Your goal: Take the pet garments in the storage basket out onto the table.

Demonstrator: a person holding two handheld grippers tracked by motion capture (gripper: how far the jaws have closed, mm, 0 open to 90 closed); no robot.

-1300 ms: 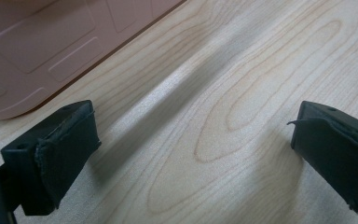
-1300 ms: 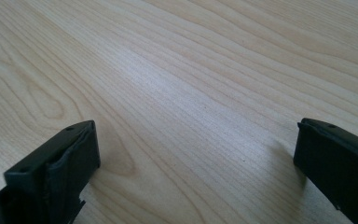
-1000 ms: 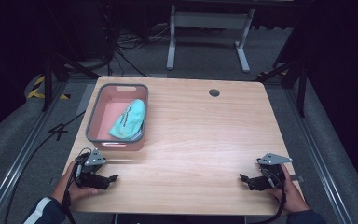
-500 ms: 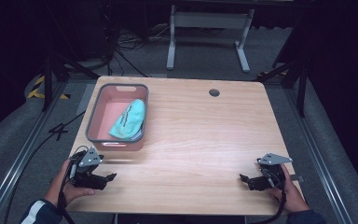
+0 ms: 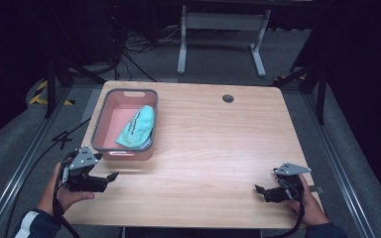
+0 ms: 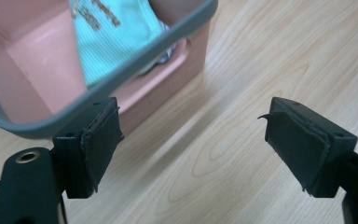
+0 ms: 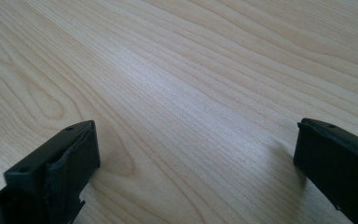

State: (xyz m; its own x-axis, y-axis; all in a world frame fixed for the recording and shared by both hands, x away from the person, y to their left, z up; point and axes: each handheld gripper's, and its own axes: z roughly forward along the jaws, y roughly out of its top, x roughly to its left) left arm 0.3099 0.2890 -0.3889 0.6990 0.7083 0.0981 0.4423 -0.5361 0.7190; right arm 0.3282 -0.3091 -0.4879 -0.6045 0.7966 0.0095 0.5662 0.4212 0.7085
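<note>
high view up above, looking down on whole table (image 5: 218, 148), left gripper view low, close to bin (image 6: 121, 93), right gripper view low over bare wood, all share tabletop

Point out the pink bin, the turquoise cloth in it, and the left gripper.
pink bin (image 5: 110, 110), high view, on its grey rim, left side.
turquoise cloth (image 5: 138, 127), high view, on its middle.
left gripper (image 5: 113, 175), high view, between its fingertips.

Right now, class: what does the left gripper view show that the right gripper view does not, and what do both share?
Left gripper view: the pink bin with its grey rim and a teal cloth inside, just beyond the open left gripper. Right gripper view: the open right gripper over bare wood. Both: the wooden table and wide-apart black jaws.
</note>
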